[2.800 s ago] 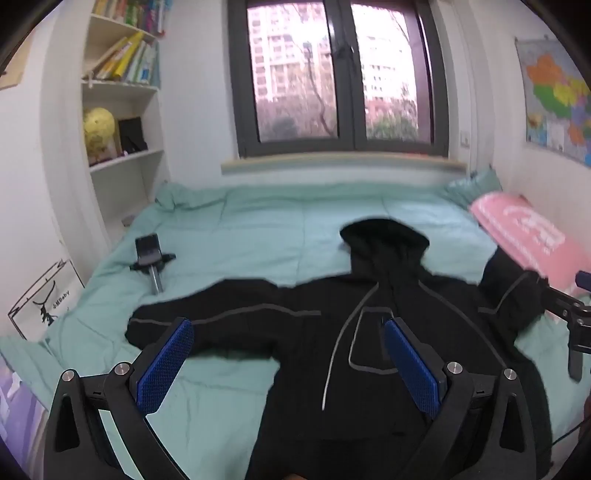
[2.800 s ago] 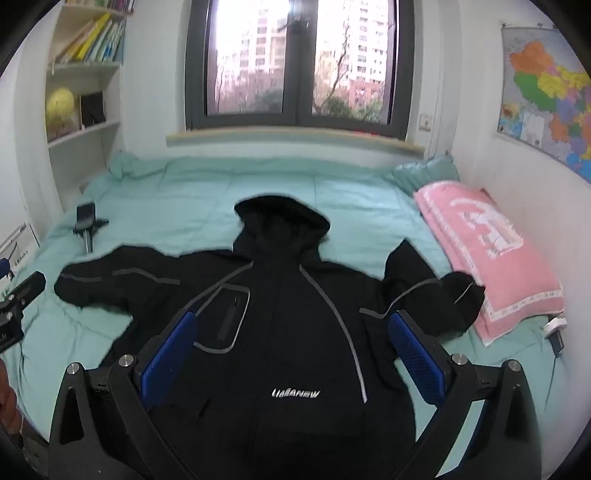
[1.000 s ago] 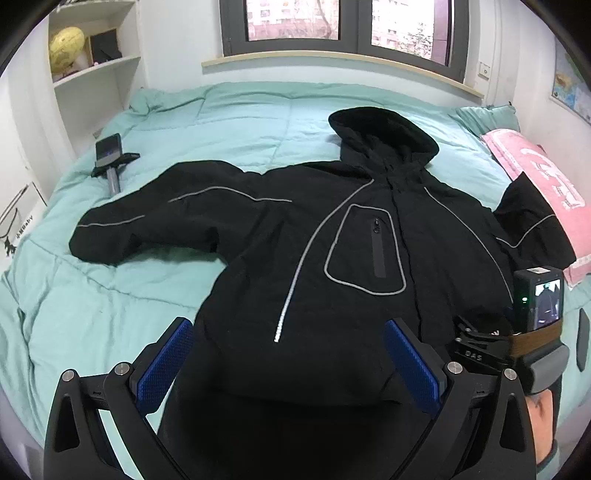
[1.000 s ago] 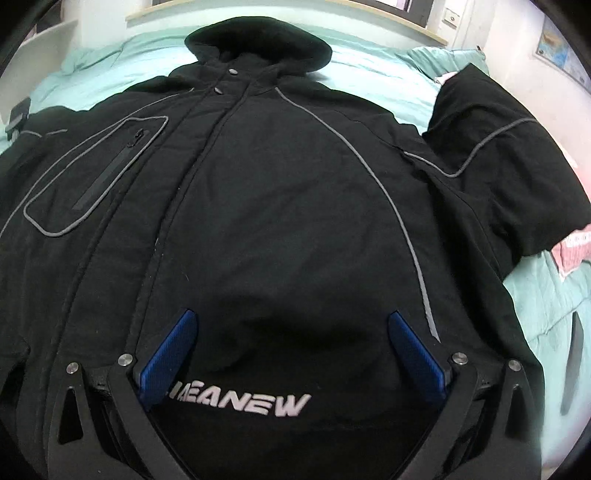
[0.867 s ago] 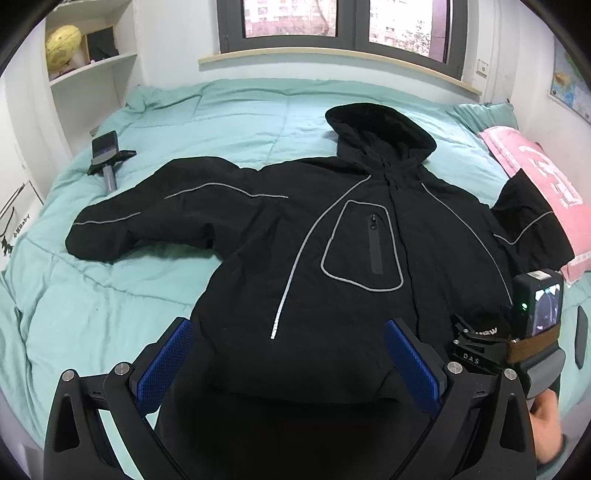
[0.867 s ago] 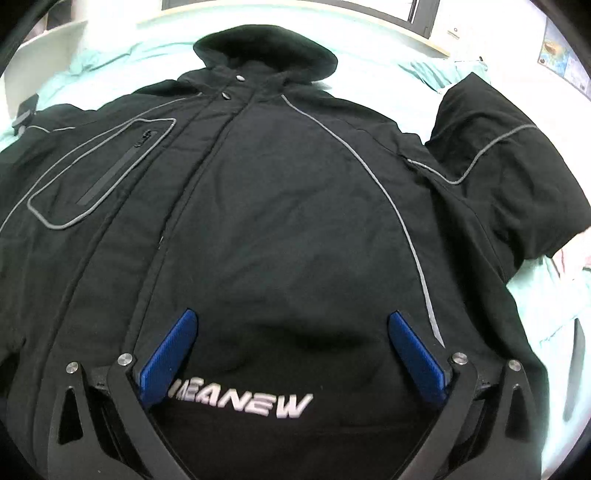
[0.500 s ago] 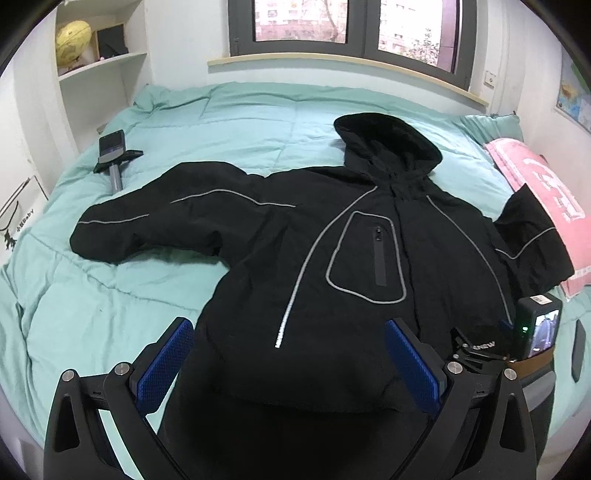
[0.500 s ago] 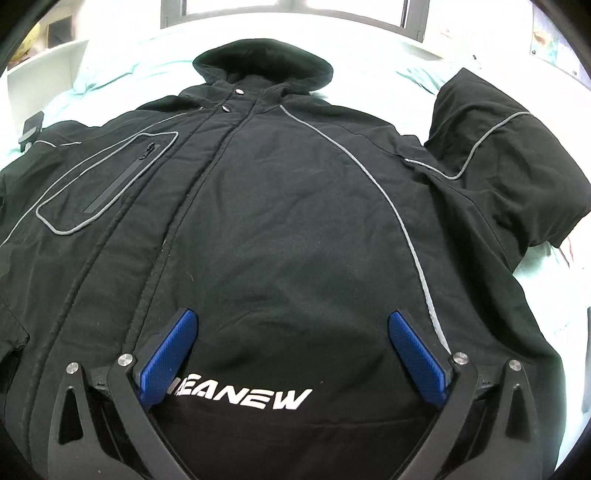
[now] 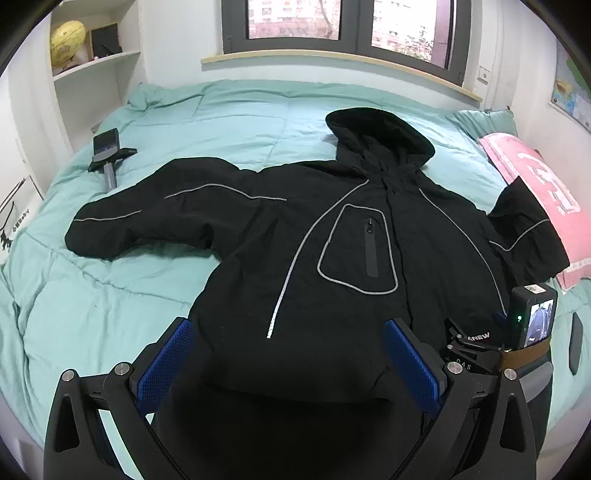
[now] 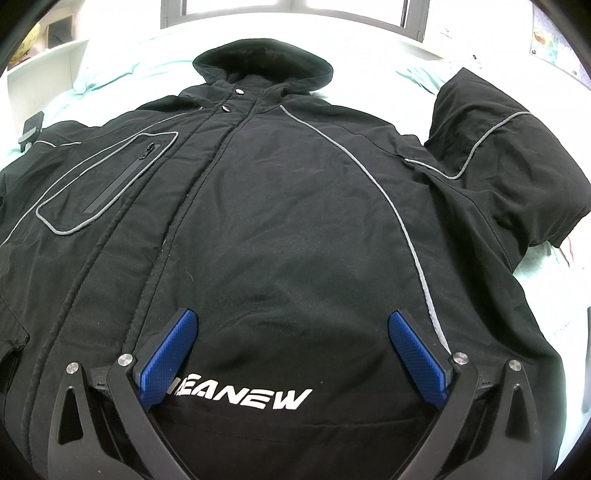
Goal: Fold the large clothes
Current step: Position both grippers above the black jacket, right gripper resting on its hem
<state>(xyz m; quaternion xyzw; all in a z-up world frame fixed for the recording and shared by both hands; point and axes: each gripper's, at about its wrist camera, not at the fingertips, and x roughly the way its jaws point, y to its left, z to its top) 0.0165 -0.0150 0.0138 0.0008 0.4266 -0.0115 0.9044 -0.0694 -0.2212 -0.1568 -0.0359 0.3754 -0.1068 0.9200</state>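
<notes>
A large black hooded jacket (image 9: 332, 236) with grey piping lies front-up on a teal bed (image 9: 92, 295), hood toward the window. One sleeve stretches out to the left; the other is bunched at the right against a pink pillow (image 9: 535, 181). My left gripper (image 9: 288, 354) is open and empty above the jacket's lower left hem. My right gripper (image 10: 291, 350) is open and empty, low over the hem by the white logo (image 10: 243, 397). The right gripper's body also shows in the left wrist view (image 9: 532, 325), at the jacket's lower right.
A phone on a small stand (image 9: 107, 151) lies on the bed at the far left. White shelves (image 9: 92, 66) stand by the left wall. A window (image 9: 332, 22) is behind the bed. A dark object (image 9: 576, 343) lies at the bed's right edge.
Both grippers came down from a raised view of the room to low over the jacket's hem. In the last second they have barely shifted. The jacket lies as before.
</notes>
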